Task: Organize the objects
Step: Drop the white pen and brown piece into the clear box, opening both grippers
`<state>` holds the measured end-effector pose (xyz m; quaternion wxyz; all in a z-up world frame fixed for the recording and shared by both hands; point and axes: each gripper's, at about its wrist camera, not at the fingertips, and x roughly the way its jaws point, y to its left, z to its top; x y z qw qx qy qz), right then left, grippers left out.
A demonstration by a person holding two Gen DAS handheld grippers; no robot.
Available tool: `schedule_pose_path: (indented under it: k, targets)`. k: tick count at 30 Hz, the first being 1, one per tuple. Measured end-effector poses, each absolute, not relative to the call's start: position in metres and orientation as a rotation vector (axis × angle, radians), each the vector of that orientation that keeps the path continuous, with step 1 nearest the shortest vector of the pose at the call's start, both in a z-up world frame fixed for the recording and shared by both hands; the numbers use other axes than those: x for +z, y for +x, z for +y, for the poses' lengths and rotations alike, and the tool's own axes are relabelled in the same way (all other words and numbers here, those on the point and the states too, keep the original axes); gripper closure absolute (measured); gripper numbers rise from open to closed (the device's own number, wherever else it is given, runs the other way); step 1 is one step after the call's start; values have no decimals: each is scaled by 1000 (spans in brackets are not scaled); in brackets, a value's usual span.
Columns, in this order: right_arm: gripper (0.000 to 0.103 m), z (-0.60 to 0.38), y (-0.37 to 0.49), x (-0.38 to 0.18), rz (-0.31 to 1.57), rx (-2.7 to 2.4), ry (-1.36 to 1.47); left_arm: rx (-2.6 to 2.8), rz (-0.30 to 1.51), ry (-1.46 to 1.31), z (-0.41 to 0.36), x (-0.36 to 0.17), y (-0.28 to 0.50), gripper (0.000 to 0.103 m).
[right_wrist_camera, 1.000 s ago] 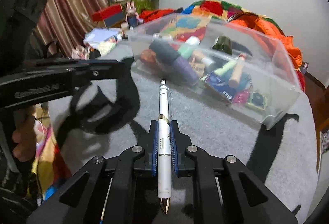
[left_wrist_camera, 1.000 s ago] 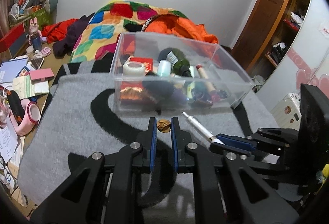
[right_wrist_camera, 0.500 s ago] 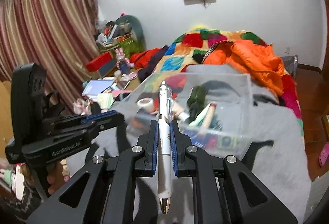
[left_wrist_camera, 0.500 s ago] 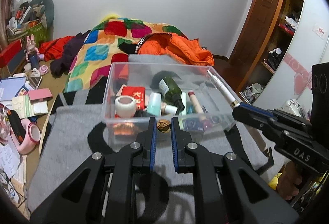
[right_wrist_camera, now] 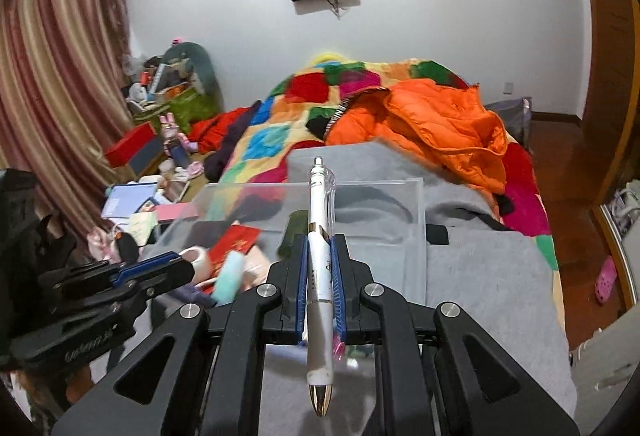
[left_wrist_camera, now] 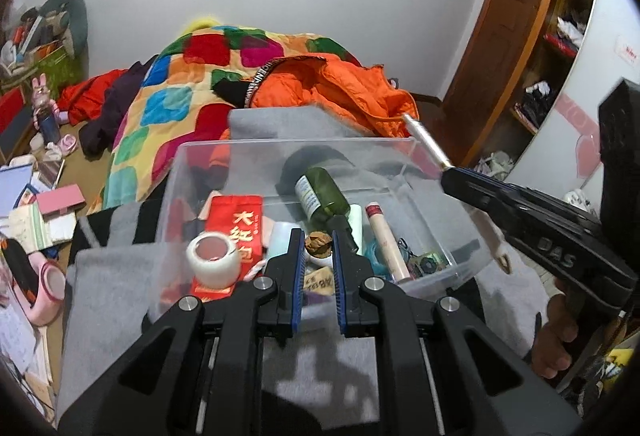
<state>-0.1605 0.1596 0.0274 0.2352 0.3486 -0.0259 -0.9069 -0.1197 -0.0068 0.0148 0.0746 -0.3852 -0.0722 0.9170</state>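
Observation:
A clear plastic box [left_wrist_camera: 296, 145] stands on the grey blanket [left_wrist_camera: 112, 300], holding a tape roll [left_wrist_camera: 212, 254], a red envelope [left_wrist_camera: 236, 232], a green bottle [left_wrist_camera: 322, 195] and other small items. My left gripper [left_wrist_camera: 316, 244] hovers over the box's near edge, shut on a small brown nut-like object [left_wrist_camera: 318, 242]. My right gripper [right_wrist_camera: 320, 248] is shut on a white pen [right_wrist_camera: 320, 268] that points forward over the box [right_wrist_camera: 360, 183]. In the left wrist view, the right gripper [left_wrist_camera: 446, 171] holds the pen [left_wrist_camera: 426, 141] above the box's right rim. The left gripper [right_wrist_camera: 180, 266] shows at the left of the right wrist view.
Behind the box lie a patchwork quilt [left_wrist_camera: 180, 75] and an orange jacket [left_wrist_camera: 340, 87]. Books, papers and a pink object [left_wrist_camera: 48, 288] crowd the floor to the left. A wooden door and open shelves [left_wrist_camera: 552, 47] stand at the right. A hand [left_wrist_camera: 556, 340] grips the right tool.
Both grippers rose and moved forward from the blanket in front of the box to above it. The pen now sits over the box's right rim. Both grips stayed shut.

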Motion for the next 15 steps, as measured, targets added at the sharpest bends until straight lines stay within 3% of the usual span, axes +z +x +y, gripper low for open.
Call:
schedule_pose_path:
  k: [15]
  targets:
    - [93,133,-183,-12,31,-2420,1097,2689,-190,-1262,6,-15,-153,91]
